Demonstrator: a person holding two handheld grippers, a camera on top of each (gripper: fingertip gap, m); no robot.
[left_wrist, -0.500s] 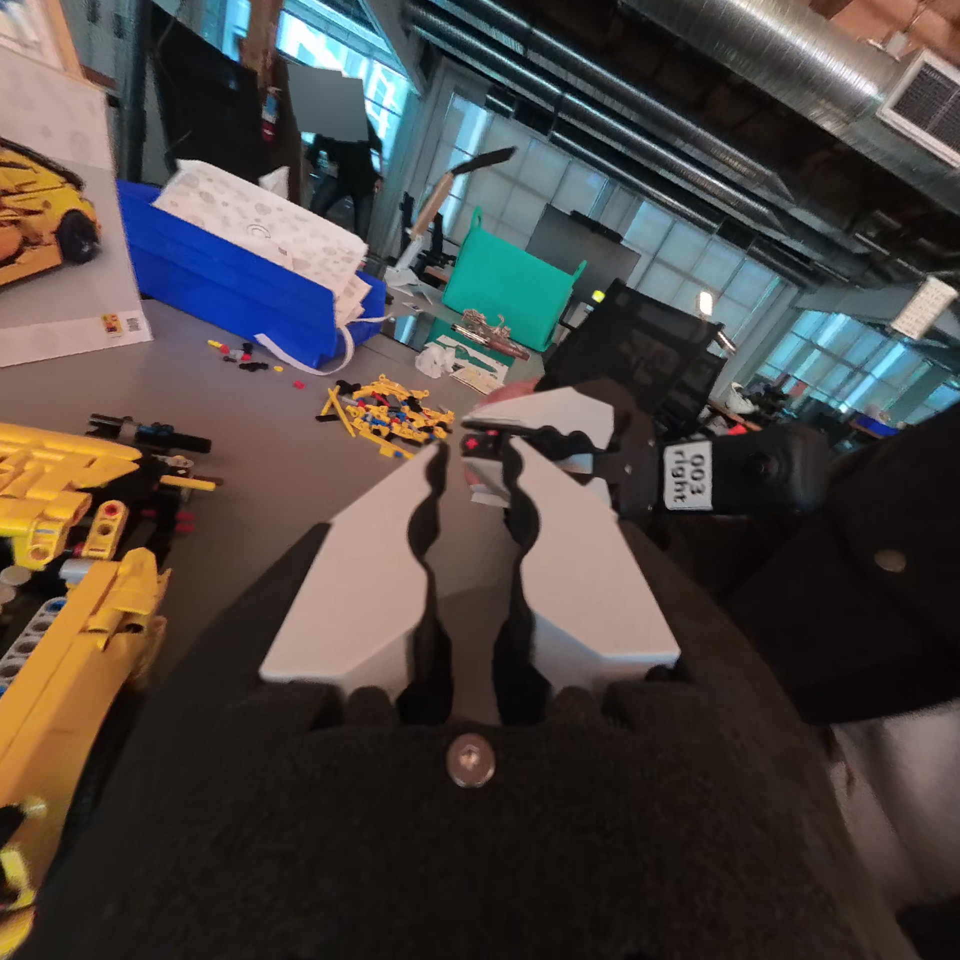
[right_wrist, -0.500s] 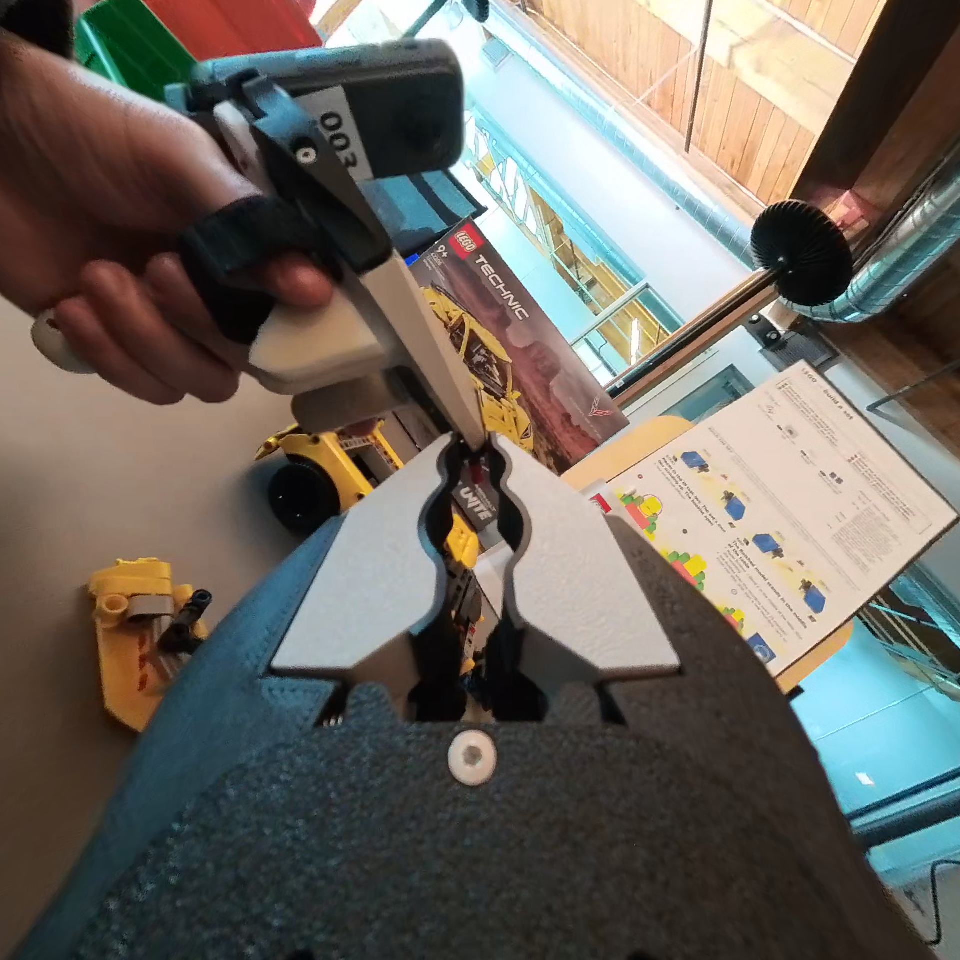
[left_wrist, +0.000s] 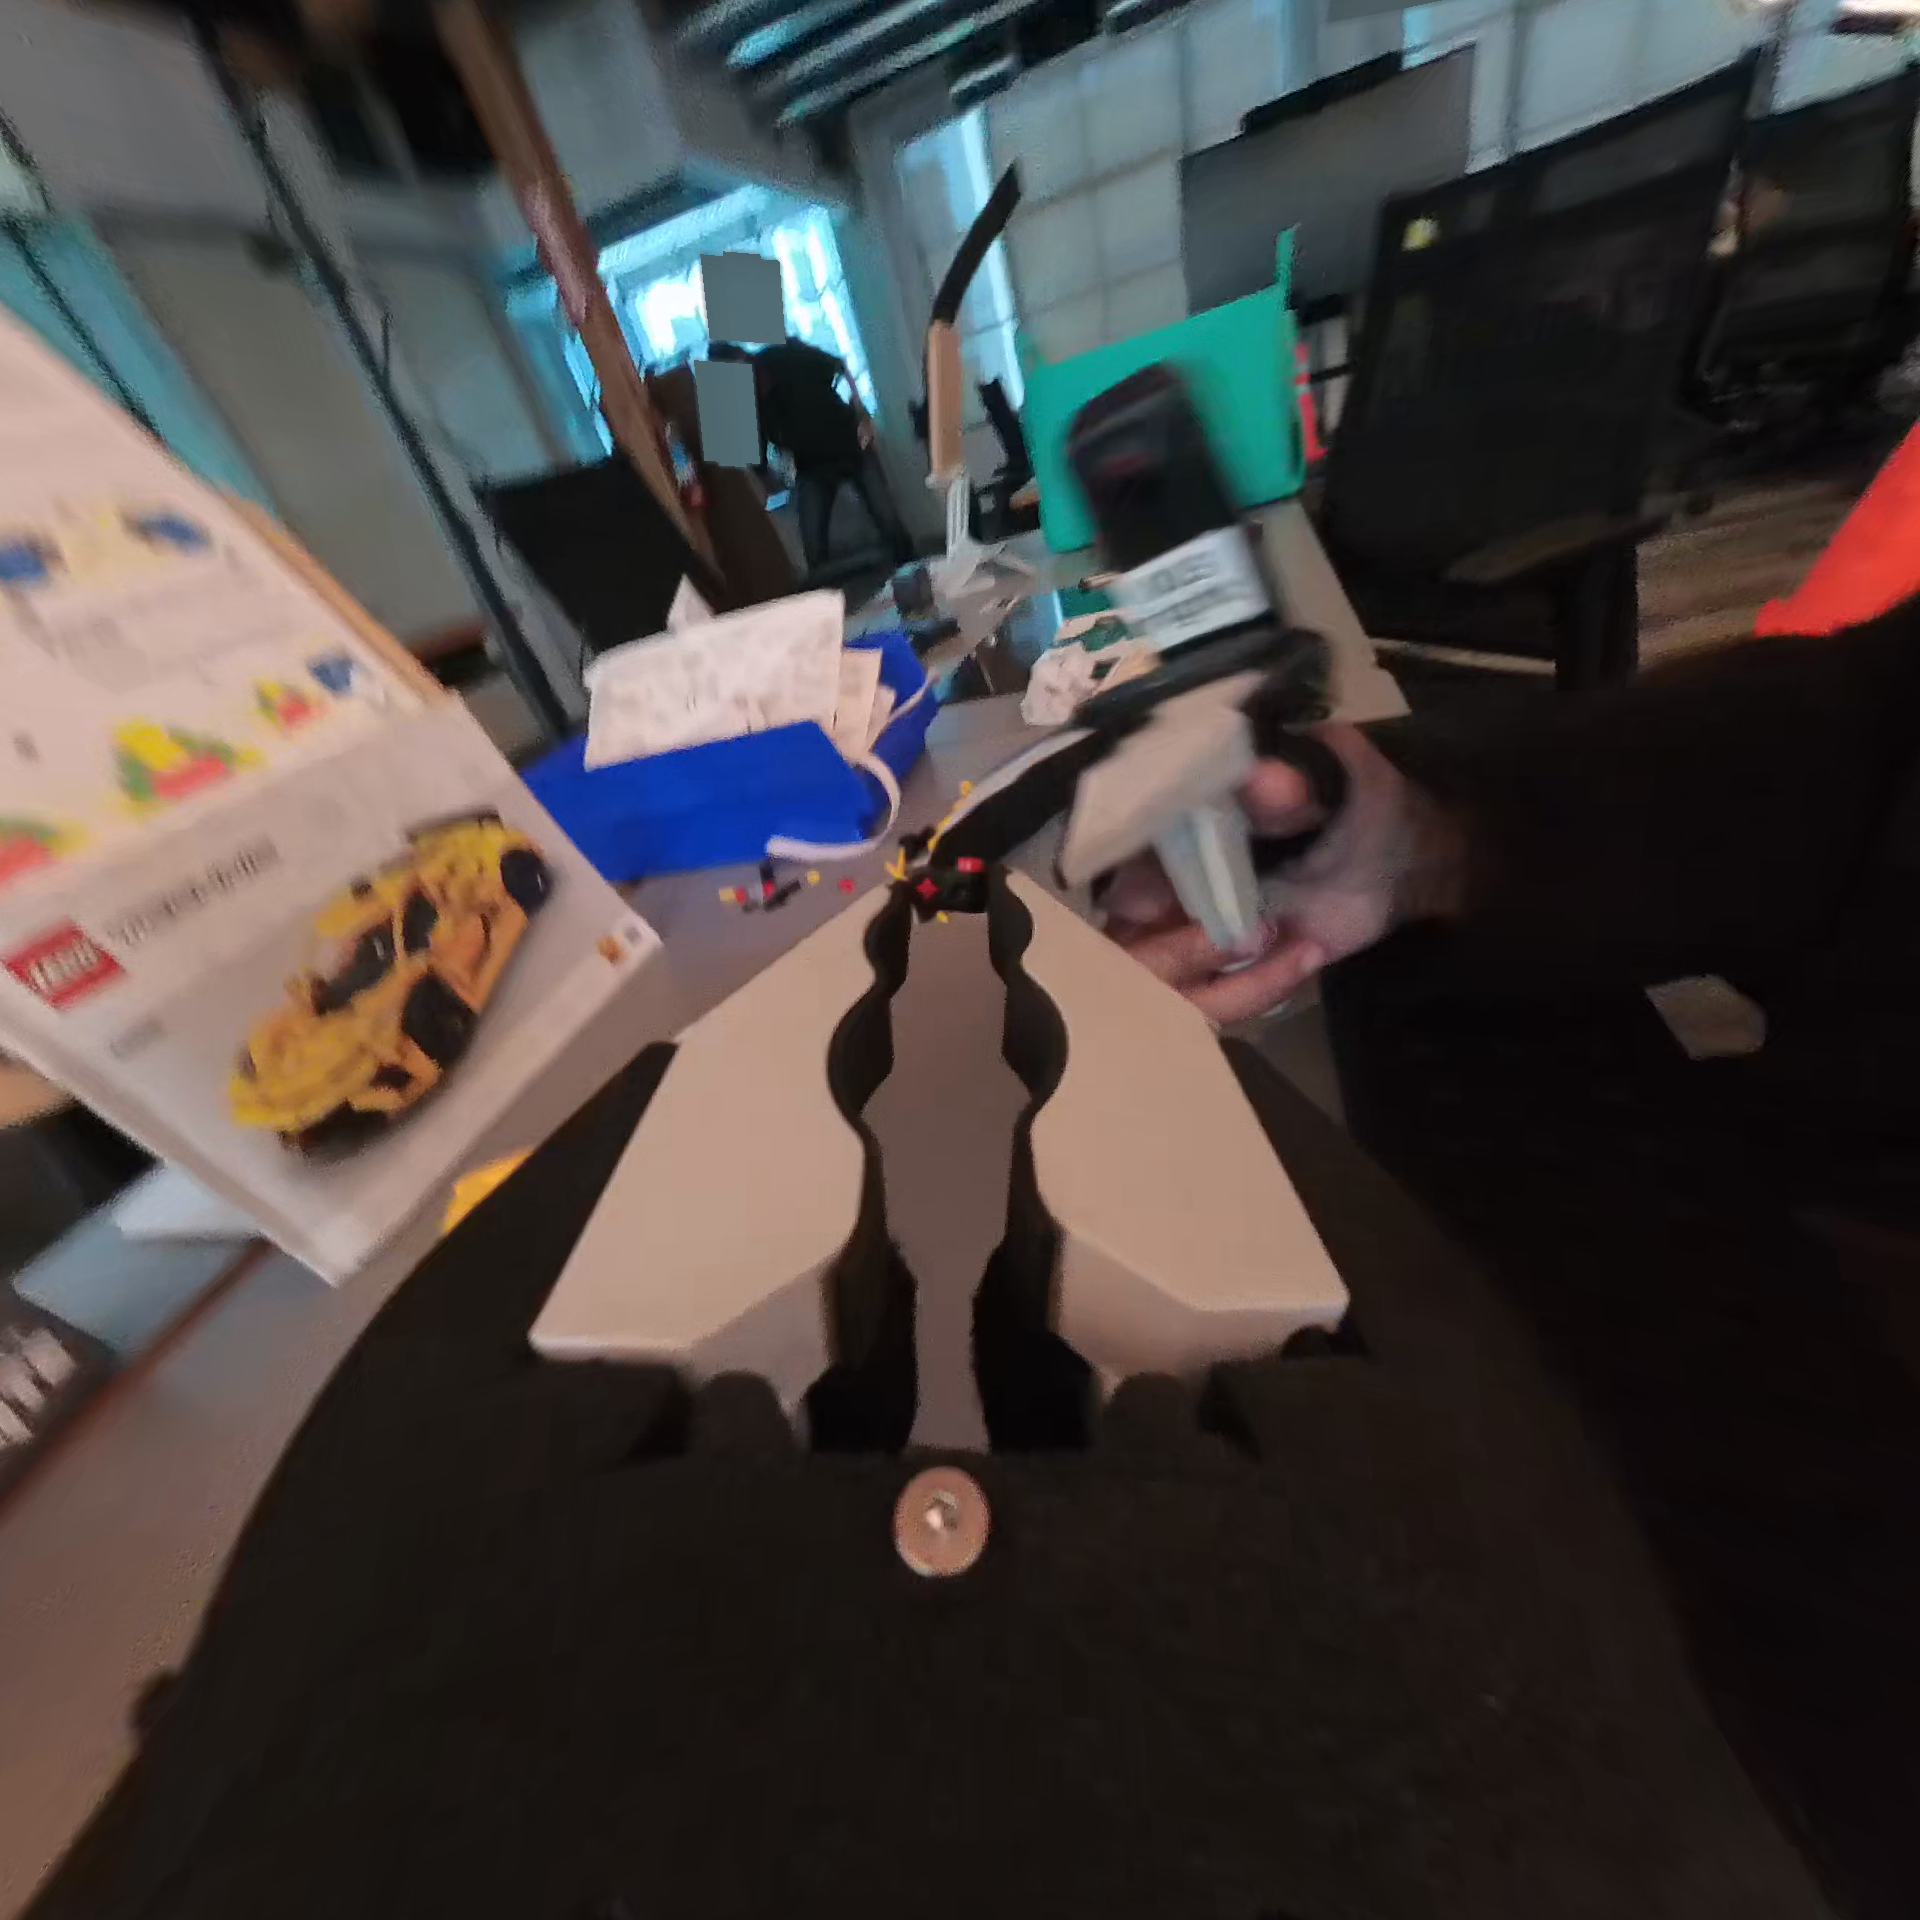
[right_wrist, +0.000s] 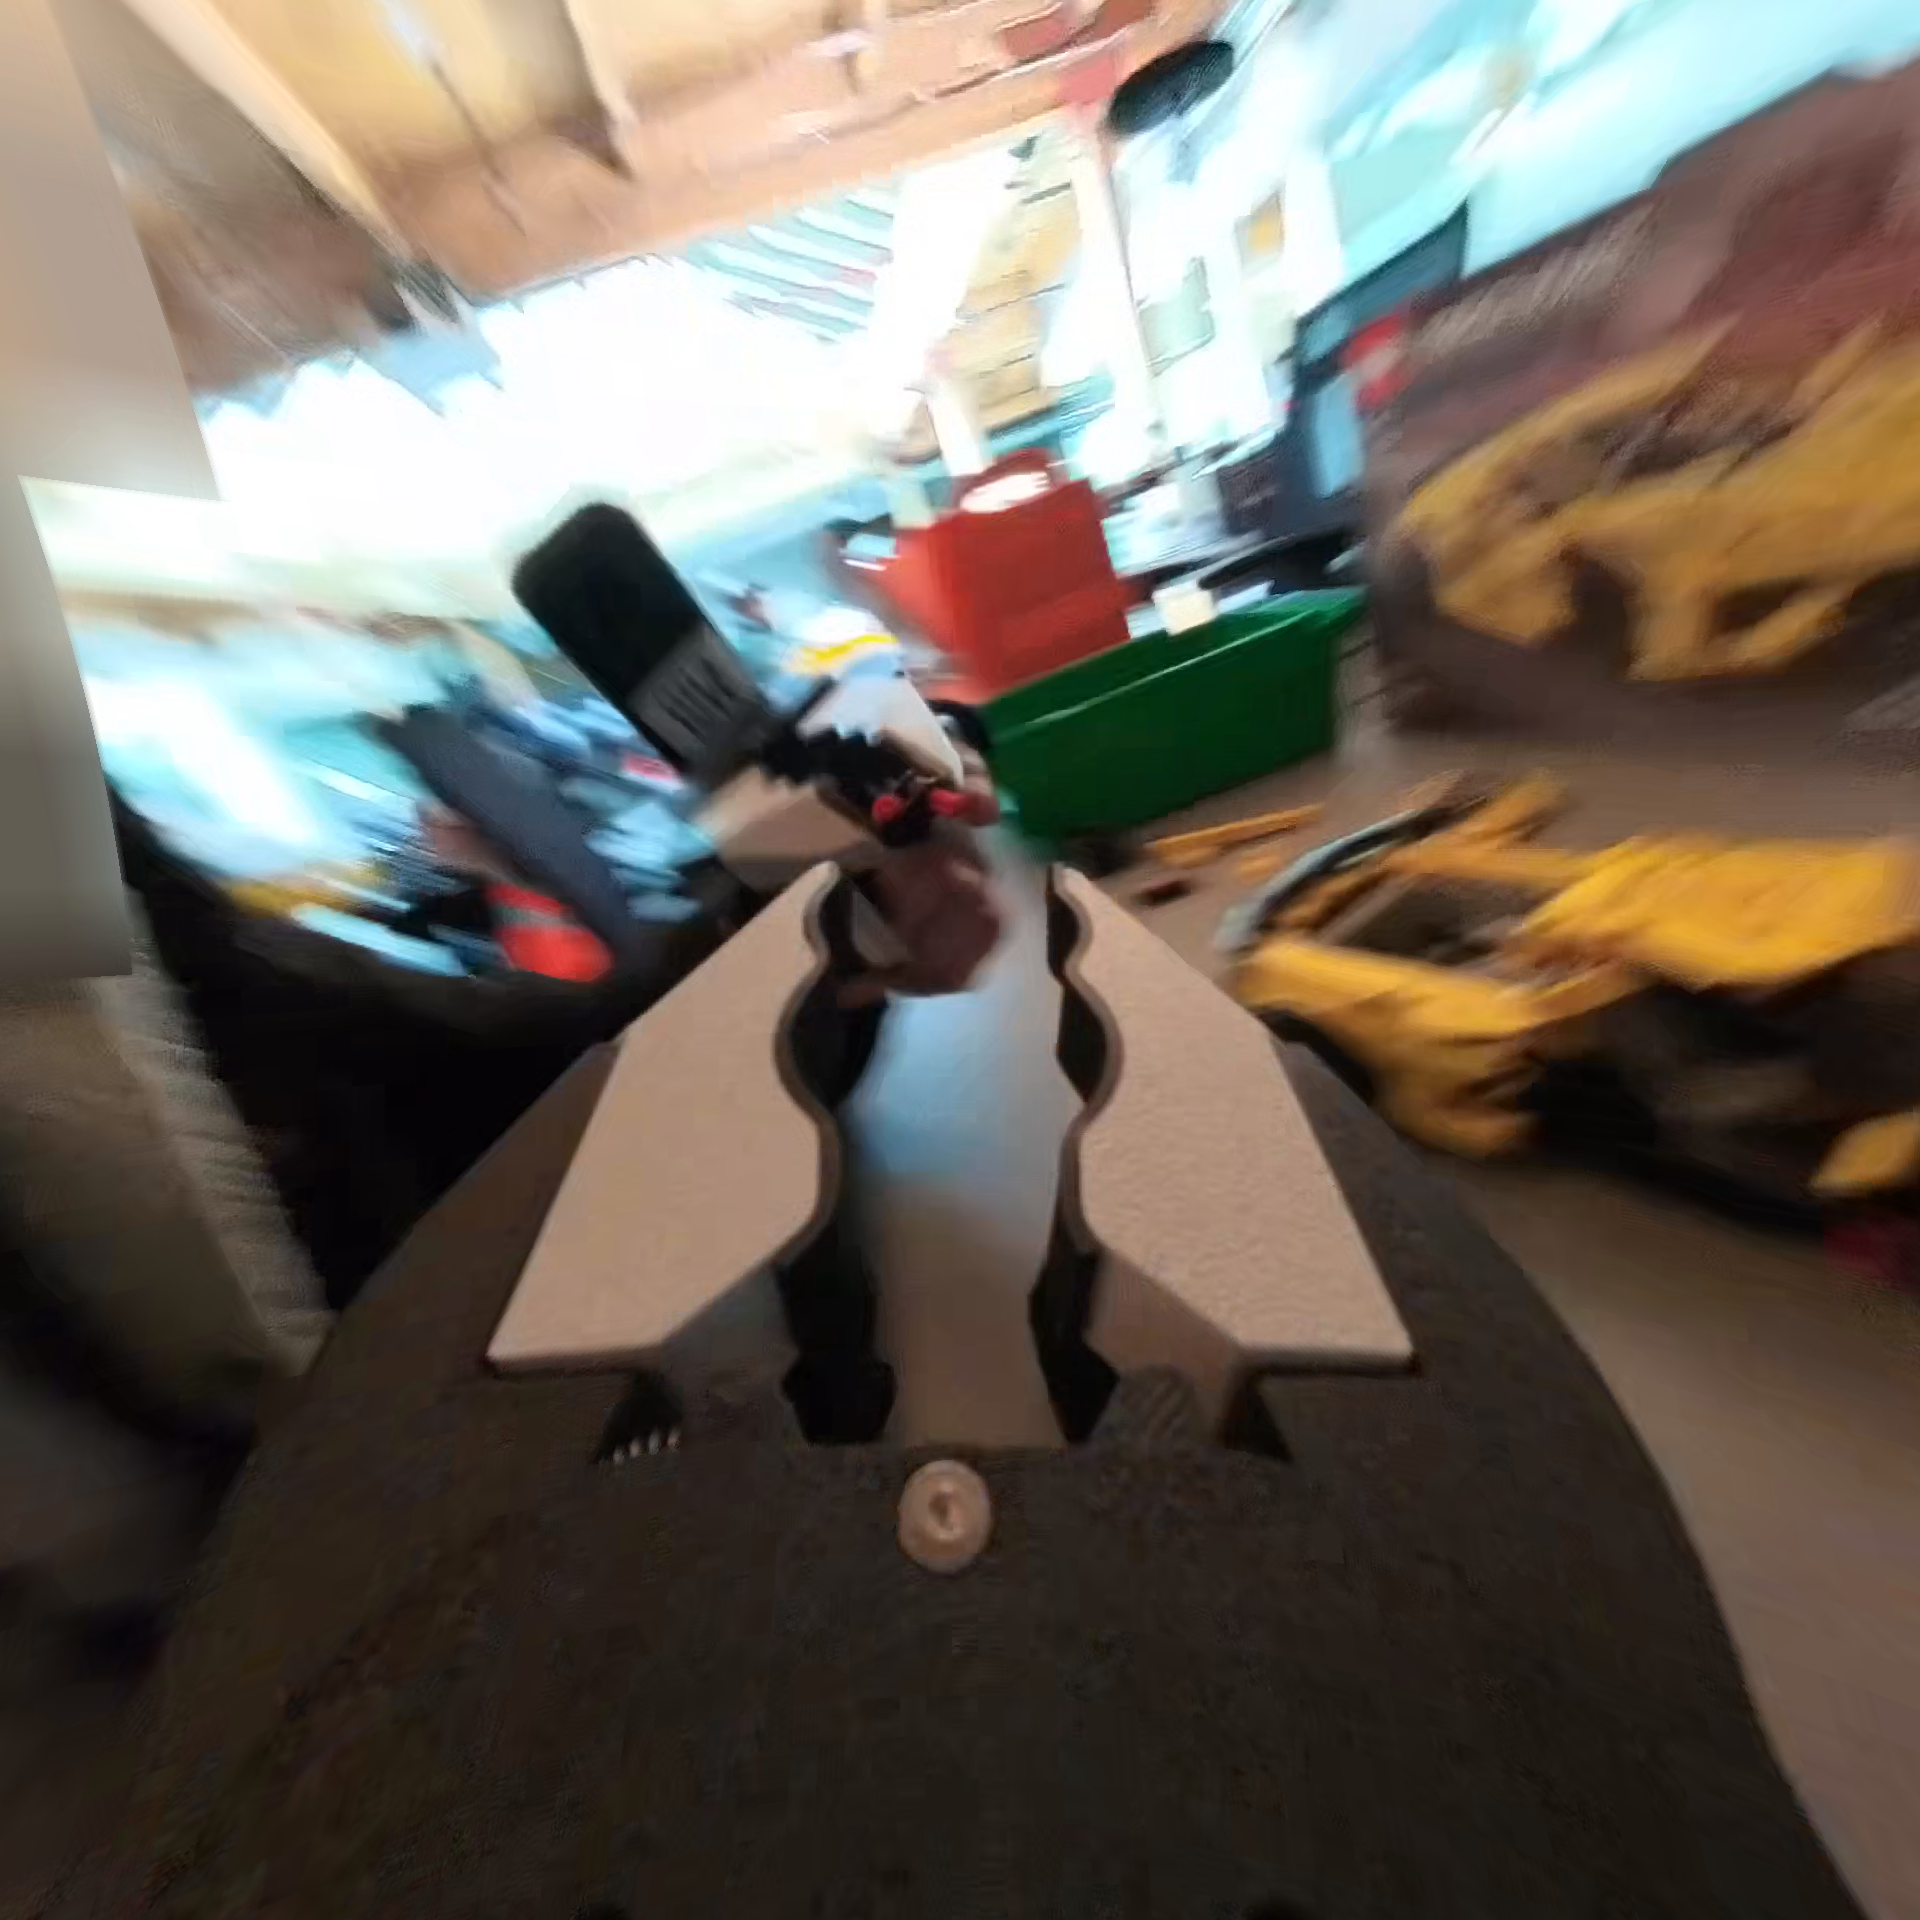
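Between the tips of your left gripper (left_wrist: 940, 899) sits a small black piece (left_wrist: 951, 891) with red pins, pinched at the very ends of the fingers. Your right gripper (right_wrist: 940, 883) is spread wide and holds nothing. From it, the piece lies almost straight ahead, just beyond its tips and slightly above them. Motion blur hides which way the piece's long axis runs. The yellow model car (right_wrist: 1507, 987) lies well apart, off to the right.
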